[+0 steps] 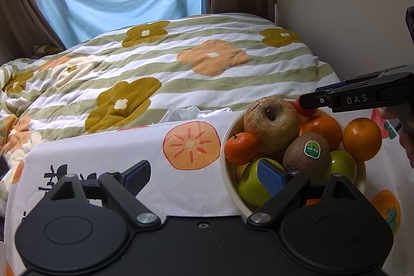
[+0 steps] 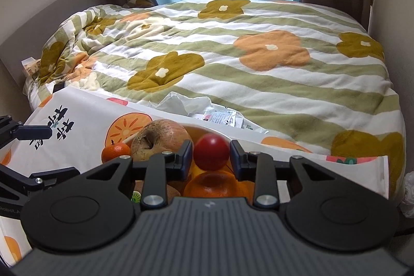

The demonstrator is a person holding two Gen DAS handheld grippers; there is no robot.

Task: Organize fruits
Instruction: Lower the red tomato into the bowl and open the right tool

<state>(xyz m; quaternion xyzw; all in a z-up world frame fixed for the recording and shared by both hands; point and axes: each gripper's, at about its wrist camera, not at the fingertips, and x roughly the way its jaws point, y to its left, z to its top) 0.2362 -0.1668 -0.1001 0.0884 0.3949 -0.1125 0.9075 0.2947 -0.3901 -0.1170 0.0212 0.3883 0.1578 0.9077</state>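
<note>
A cream bowl on the printed tablecloth holds a brownish apple, a small mandarin, a kiwi with a sticker, green apples, an orange and a red tomato. Another orange sits on the cloth right of the bowl. My left gripper is open, its right finger over the bowl's near rim. My right gripper reaches over the bowl's far side, its pads close on either side of the red tomato; it also shows in the left wrist view.
The table's cloth carries persimmon prints. Behind it lies a bed with a striped floral quilt. Crumpled tissue and small packets lie at the table's far edge. A wall stands at right, curtains and window behind.
</note>
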